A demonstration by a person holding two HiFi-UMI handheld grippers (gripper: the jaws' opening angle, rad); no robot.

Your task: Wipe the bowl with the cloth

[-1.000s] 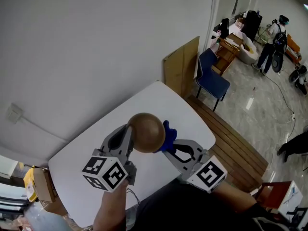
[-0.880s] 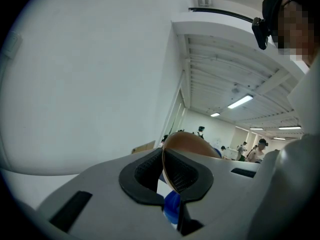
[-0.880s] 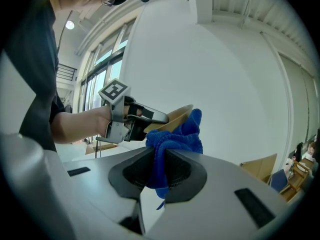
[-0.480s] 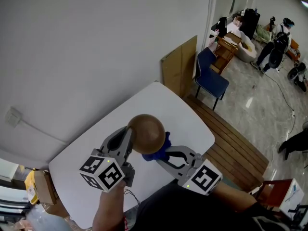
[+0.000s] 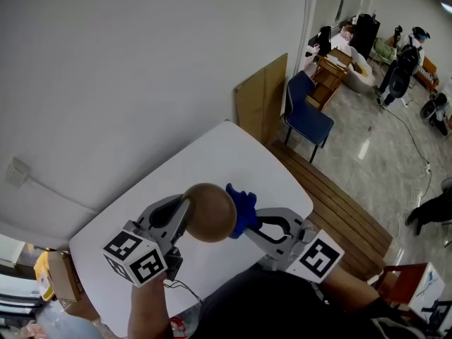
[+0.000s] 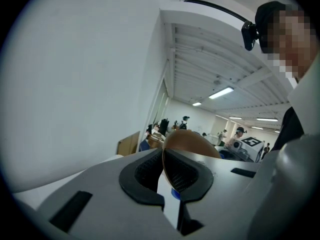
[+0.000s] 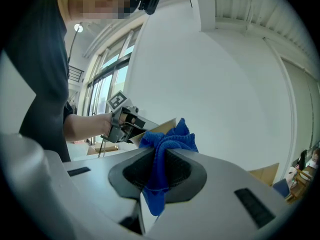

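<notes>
A brown bowl (image 5: 210, 212) is held up above the white table (image 5: 233, 150), its rounded underside toward the head camera. My left gripper (image 5: 186, 205) is shut on the bowl's rim (image 6: 164, 156), which runs as a thin edge between the pads. My right gripper (image 5: 248, 221) is shut on a blue cloth (image 5: 241, 207), and the cloth presses against the bowl's right side. In the right gripper view the cloth (image 7: 165, 146) bunches out past the jaws, with the bowl (image 7: 161, 127) and the left gripper (image 7: 122, 121) just behind it.
A wooden board (image 5: 261, 97) leans on the wall behind the table. A blue chair (image 5: 305, 113) stands by a wooden platform (image 5: 339, 210). People (image 5: 401, 66) and clutter are far off at the top right. A cardboard box (image 5: 55, 274) sits at the lower left.
The right gripper has risen with the cloth, from under the bowl's lower right side up to its right side. The left gripper has tilted a little with the bowl and sits lower in view.
</notes>
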